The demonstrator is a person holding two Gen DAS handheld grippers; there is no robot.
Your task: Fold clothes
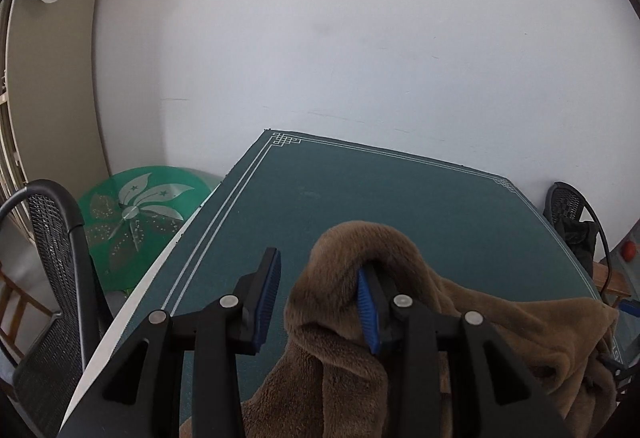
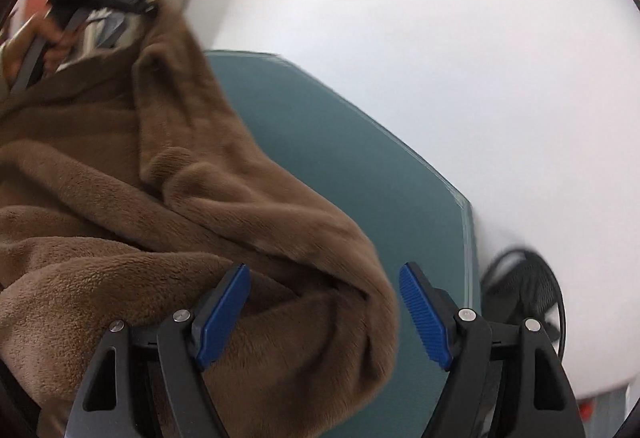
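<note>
Brown fleece garment (image 2: 168,197) is bunched on the green table (image 1: 360,189), mostly on the near right part, with one fold hanging toward the right edge. Not flat, nothing folded yet by the look of it.

Left gripper (image 1: 320,302): jaws partly apart. The fleece is draped over and wrapped around its right finger (image 1: 366,310); the left finger (image 1: 268,290) stands bare, clear of the cloth. So the fabric is hooked on one finger, not pinched between the pads. In the right wrist view this gripper shows at top left, carried by a hand (image 2: 36,49), with a peak of cloth lifted up to it.

Right gripper (image 2: 324,314): jaws wide apart, nothing clamped. A fat roll of fleece lies between and under the fingers, touching or just beside the left pad (image 2: 222,314); the right pad (image 2: 424,318) is clear, over bare table.

Step, as I read it: laying the garment out on the table; right side is let go, left side is hooked.

Next move likely needs:
- right gripper to find a real edge or corner, not the thick roll, and pinch a single layer
- left to get cloth between both pads
- then pull apart to spread flat

Risk: the hooked cloth slips off the finger when pulled.
</note>
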